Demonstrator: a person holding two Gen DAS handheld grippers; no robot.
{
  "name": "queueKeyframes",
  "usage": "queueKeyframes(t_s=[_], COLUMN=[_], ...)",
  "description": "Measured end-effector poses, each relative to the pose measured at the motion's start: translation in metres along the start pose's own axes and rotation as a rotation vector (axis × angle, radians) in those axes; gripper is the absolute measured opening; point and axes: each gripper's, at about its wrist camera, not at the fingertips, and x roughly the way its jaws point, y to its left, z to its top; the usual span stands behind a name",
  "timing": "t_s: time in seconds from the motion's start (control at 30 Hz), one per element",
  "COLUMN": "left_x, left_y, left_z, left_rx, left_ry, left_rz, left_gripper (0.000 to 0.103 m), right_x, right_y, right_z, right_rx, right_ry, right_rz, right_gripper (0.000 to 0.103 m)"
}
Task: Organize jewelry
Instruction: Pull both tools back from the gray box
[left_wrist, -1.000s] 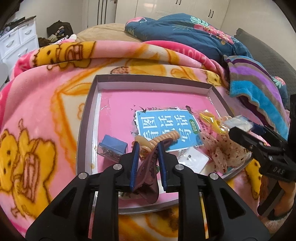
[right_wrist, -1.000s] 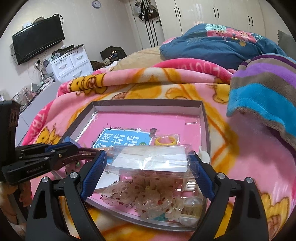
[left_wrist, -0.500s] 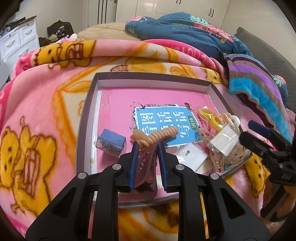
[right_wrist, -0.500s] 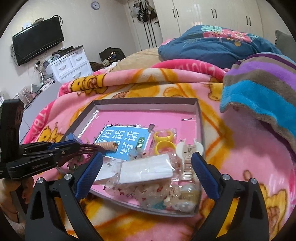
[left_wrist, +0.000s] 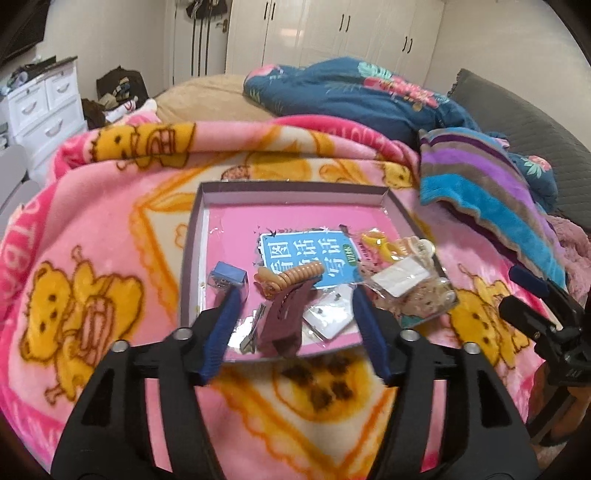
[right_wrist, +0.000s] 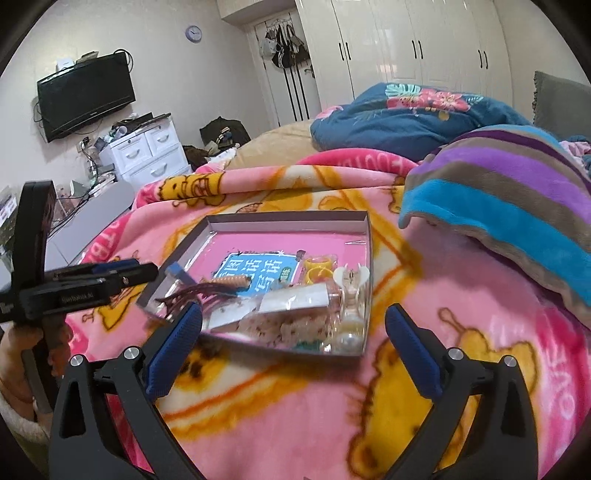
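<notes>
Two claws, left (left_wrist: 293, 325) and right (right_wrist: 293, 349), both spread wide, level before the tray (left_wrist: 192, 236).

The tray (left_wrist: 192, 236) sits on the blanket (left_wrist: 92, 229); inside, the hair claw (left_wrist: 282, 321) lies near-centre; the small box (left_wrist: 227, 277) lies left; the bagged pieces (left_wrist: 402, 284) lie right.

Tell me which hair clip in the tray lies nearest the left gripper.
The dark maroon claw clip, lying between the open left gripper fingers; the white claw clip sits at the tray's right edge.
</notes>
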Motion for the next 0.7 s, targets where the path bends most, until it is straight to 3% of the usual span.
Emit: queueKeyframes(t_s=[0.3,0.7], left_x=[-0.045,-0.070], left_y=[-0.004,0.002], left_z=[-0.029,-0.081], left_rx=[-0.013,-0.024], left_ry=[-0.045,-0.046], left_rz=[-0.011,0.019], left_gripper=[0.094,0.094], right_x=[-0.035,-0.052], right_y=[0.014,0.028], right_z=[-0.022,-0.047], right_rx=[-0.036,-0.002], right_ry=[-0.034,-0.053], right_rz=[-0.028,-0.042], right_gripper=[0.099,0.099])
